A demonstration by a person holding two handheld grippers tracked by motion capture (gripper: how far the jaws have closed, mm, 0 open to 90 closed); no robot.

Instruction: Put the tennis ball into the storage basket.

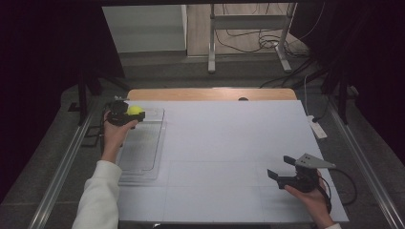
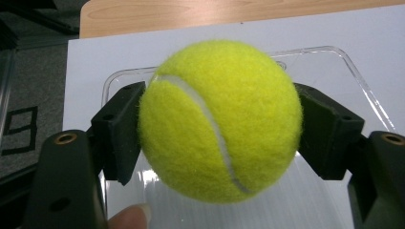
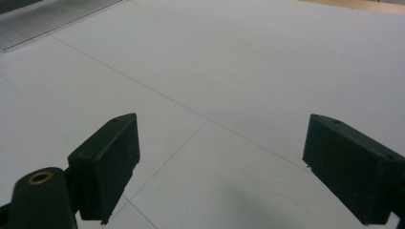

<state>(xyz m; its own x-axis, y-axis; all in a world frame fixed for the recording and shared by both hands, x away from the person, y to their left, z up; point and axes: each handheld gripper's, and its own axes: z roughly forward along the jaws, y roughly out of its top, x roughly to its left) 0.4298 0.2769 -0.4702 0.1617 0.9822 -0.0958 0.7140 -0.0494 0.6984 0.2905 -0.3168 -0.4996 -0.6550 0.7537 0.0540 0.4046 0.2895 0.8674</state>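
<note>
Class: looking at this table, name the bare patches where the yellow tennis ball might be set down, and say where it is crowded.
Free: the white table sheet between the clear plastic tray and the open right gripper. The tray's near half also looks bare. Crowded: the tray's far end, where the left gripper clamps the yellow tennis ball.

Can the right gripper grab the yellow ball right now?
Probably not as things stand. The right gripper sits open at the table's near right, far from the tennis ball, which the left gripper already clamps between its jaws above the clear tray.
</note>
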